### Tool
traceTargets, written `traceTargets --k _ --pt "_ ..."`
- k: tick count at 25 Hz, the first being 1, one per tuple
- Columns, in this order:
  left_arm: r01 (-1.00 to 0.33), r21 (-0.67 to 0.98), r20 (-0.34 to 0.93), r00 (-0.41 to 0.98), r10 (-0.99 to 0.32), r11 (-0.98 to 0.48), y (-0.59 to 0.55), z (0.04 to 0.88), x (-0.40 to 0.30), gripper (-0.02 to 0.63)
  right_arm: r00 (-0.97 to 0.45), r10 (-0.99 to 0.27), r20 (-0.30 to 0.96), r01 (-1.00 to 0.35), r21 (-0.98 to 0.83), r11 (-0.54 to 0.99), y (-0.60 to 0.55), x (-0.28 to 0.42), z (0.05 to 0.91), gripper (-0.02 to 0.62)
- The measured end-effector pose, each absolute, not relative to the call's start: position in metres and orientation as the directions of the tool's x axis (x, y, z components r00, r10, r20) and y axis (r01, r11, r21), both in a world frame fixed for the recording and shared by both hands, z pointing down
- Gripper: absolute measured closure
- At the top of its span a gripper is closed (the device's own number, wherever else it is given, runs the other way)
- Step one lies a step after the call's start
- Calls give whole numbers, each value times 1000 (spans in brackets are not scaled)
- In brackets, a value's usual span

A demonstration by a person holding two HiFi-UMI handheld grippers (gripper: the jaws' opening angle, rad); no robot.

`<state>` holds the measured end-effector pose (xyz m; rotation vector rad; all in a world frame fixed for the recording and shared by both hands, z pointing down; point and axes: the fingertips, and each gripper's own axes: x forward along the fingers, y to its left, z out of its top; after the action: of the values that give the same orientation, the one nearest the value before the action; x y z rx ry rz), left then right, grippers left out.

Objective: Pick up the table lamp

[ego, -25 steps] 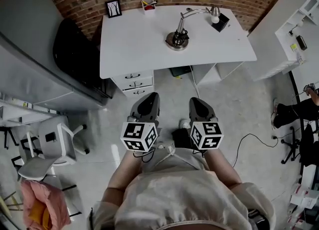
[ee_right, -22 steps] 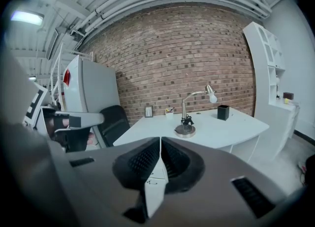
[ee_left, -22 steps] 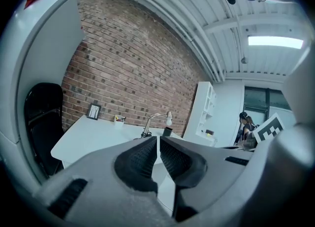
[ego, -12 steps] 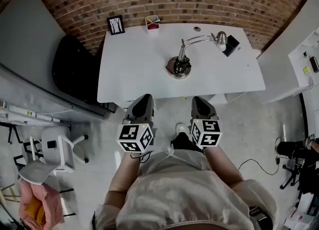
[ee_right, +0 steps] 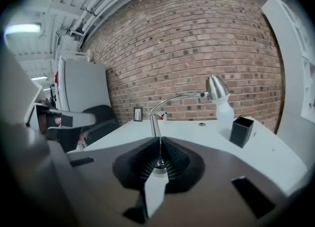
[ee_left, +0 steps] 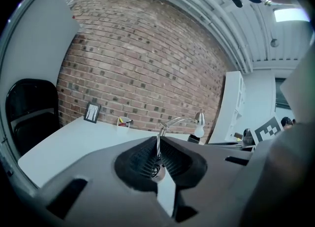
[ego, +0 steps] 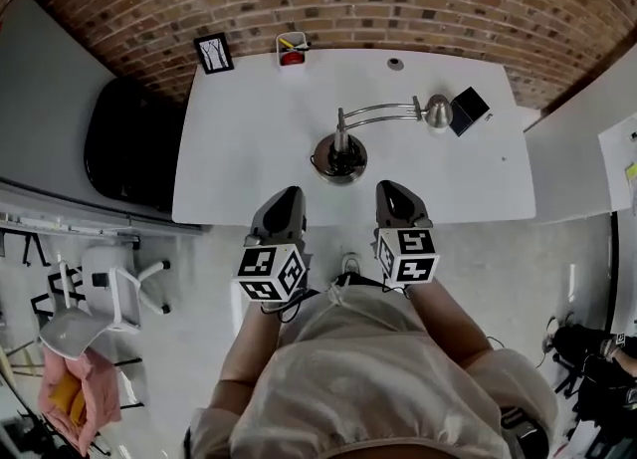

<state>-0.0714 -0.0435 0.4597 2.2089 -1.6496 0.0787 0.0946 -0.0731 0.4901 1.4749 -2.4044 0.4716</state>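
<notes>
The table lamp point(ego: 339, 157) stands on the white table point(ego: 239, 138). It has a round chrome base, and a curved arm reaches right to its head point(ego: 435, 111). My left gripper point(ego: 288, 193) and right gripper point(ego: 389, 188) hover side by side at the table's near edge, just short of the base. Both are shut and hold nothing. In the left gripper view the lamp point(ee_left: 180, 120) rises straight beyond the closed left gripper point(ee_left: 158, 140). In the right gripper view its stem point(ee_right: 154, 122) and head point(ee_right: 216, 89) stand behind the closed right gripper point(ee_right: 160, 140).
A black box point(ego: 469, 109) sits by the lamp head. A picture frame point(ego: 212, 53) and a pen cup point(ego: 290, 50) stand along the brick wall. A black chair point(ego: 124, 143) is left of the table, and a white swivel chair point(ego: 100, 298) stands on the floor further left.
The person has walked up to the table. Both grippers, shut throughout, went from over the floor to the table's near edge, close to the lamp base.
</notes>
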Motion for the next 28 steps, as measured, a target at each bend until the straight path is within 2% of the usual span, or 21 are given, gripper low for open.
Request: traceTargets --k 7,13,17,18,19,20,28 --pt "-945 278 362 270 -892 -173 -69 493 -69 574 -518 -756 401 -847 -118 518 -115 78 498 566" --pt "-951 246 389 275 -879 -189 -96 513 -75 574 -546 -727 416 -822 -98 562 -135 56 507 566" --pt "-943 280 423 287 -859 -177 -114 535 -88 574 -544 -733 407 -818 -64 572 -151 40 510 561" --pt "-941 290 429 292 -855 -176 -119 542 -91 574 -553 -729 403 -812 -62 581 -157 34 511 528" --pt "-939 295 436 295 -850 -175 -125 549 -94 574 -563 -723 401 -804 -63 591 -163 27 514 436" --pt "-938 299 446 298 -844 -174 -129 557 -97 574 -569 -718 401 -799 -65 598 -170 20 516 392" --pt "-903 417 543 336 -769 -100 -135 622 -111 574 -557 -726 403 -804 -42 594 -206 -13 521 373"
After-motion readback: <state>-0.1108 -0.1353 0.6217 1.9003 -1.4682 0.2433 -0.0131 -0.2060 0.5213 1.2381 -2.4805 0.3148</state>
